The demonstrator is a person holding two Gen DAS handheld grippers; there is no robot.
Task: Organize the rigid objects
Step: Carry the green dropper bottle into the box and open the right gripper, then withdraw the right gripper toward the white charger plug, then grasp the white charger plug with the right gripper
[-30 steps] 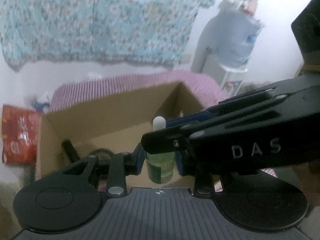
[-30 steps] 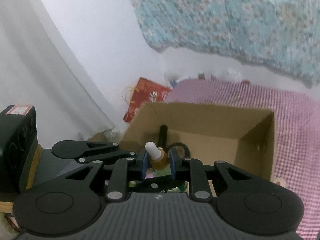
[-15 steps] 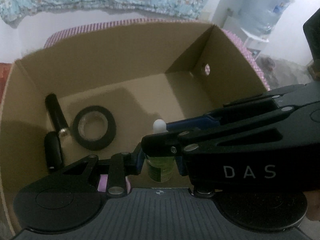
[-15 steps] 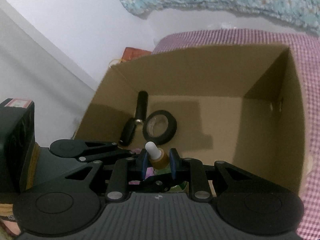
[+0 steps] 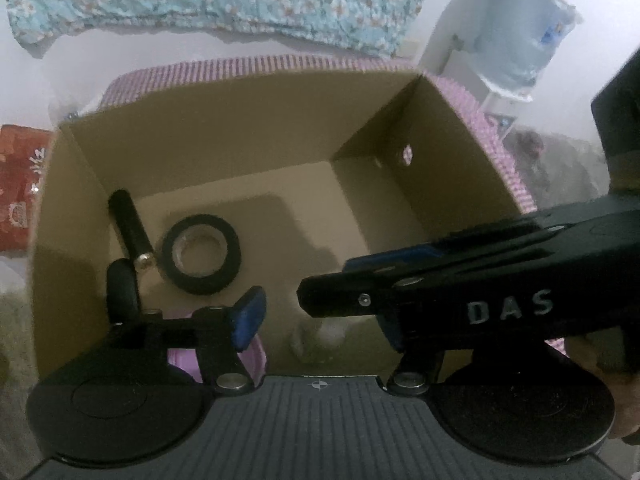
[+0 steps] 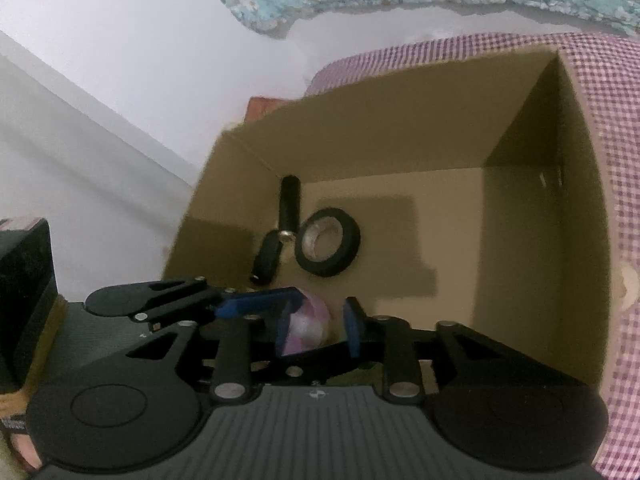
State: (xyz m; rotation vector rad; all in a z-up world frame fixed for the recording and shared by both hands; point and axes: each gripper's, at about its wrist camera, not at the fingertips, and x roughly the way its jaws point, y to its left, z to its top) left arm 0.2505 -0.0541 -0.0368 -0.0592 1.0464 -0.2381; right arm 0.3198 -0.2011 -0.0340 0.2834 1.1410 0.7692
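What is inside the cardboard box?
Inside the box lie a black tape roll, two black cylinders and a pale purple thing near the front. The hand-held grippers cover the front floor, so anything there cannot be seen clearly.

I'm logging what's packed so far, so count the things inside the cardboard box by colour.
Black: 3 (tape roll, long stick, short stick)
Pink-purple: 1 (round item)
Pale: 1 (blurred item, kind unclear)
Total: 5
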